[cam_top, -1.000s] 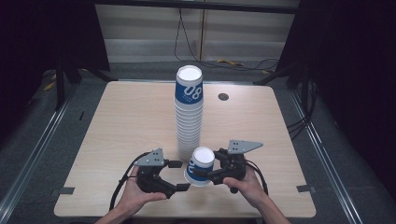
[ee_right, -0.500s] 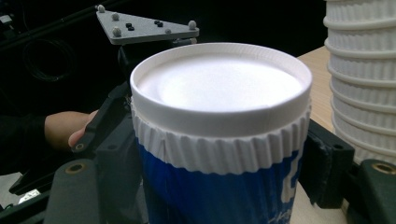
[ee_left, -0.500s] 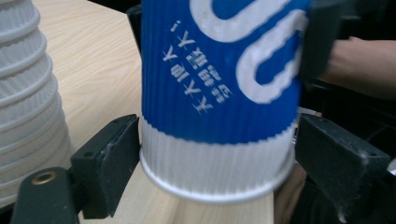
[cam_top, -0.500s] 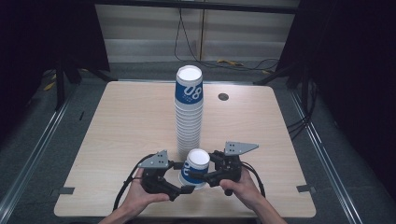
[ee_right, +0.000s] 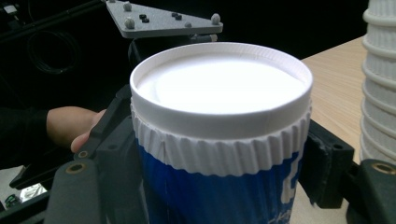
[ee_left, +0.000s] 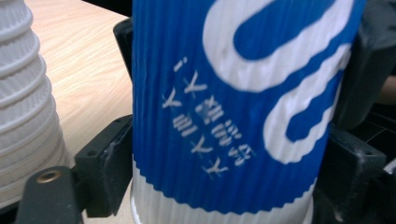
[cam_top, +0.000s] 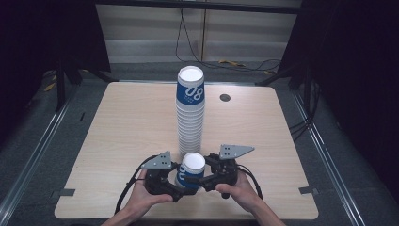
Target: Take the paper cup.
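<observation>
The table is a pale wood-grain board with rounded corners, bare across most of its top. A small dark round grommet sits near its far edge, to the right of centre. Grey tape tabs stick out at the near left corner and the near right corner. The board stands on a grey floor with metal rails running along both sides. Behind it a light panelled wall catches the light, with black cables hanging down it and a loose tangle lying at its foot. Everything to the left and right falls away into darkness.

In the middle of the table rises a tall stack of ribbed white paper cups, upside down, the top one blue with white numerals. Just in front of it, near the front edge, a single blue-and-white ribbed cup is held bottom-up between the two grippers. The left gripper meets it from the left and the right gripper from the right. In the left gripper view the black jaws press on both sides of the cup's blue wall, low down by its white band. In the right gripper view the jaws clamp the same cup just under its white upturned base. The person's hands rest low at the table's near edge.
</observation>
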`<state>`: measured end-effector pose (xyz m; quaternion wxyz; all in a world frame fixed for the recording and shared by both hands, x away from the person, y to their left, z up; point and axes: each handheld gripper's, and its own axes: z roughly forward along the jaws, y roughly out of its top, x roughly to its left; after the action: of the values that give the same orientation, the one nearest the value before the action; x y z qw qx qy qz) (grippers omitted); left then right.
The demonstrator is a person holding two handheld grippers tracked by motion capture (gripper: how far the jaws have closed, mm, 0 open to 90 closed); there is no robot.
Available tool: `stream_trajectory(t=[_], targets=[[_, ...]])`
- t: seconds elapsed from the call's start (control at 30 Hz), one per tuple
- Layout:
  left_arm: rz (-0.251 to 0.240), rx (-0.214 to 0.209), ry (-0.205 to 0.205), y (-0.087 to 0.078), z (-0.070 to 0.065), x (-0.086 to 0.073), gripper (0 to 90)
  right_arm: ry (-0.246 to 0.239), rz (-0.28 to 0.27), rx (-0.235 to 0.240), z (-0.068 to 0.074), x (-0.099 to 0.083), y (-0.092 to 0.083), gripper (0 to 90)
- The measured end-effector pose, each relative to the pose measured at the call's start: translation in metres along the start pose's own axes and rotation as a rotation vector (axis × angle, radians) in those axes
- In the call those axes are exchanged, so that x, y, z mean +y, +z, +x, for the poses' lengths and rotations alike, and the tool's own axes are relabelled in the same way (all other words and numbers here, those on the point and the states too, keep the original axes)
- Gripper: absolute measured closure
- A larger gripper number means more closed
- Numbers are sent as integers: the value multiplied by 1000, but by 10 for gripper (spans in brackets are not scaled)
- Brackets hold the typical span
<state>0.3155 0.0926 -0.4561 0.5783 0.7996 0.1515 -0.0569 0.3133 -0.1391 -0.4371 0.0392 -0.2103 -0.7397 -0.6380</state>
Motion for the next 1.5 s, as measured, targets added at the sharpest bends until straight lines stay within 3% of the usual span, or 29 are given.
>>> stream_trajectory(t=[0.03,0.2,0.33,0.47,0.63,0.73,0.83,0.97,1.2,1.33,1.5], targets=[[5,3,23,-1,-1,0,192,-3,6,-5,0,0,0,267],[22,-9,36,-1,-1,0,205,-8,30,-1,1,0,-1,260],[40,1,39,-1,1,0,213,33,81,-27,1,2,-1,199],[55,10,45,-4,2,0,215,44,88,-29,1,2,-2,154],[65,24,22,-11,7,0,216,64,102,-73,0,4,-6,137],[66,31,12,-13,10,0,217,75,101,-66,-2,6,-9,139],[78,43,-9,-15,11,0,220,62,116,-73,-2,7,-11,138],[99,59,-2,-19,14,4,222,51,120,-81,-4,9,-14,138],[114,88,-42,-27,24,7,222,-2,188,-94,-6,11,-19,140],[158,101,-31,-30,28,9,225,-29,222,-153,-8,12,-21,150],[180,142,-11,-33,30,11,224,-36,266,-177,-13,12,-22,145]])
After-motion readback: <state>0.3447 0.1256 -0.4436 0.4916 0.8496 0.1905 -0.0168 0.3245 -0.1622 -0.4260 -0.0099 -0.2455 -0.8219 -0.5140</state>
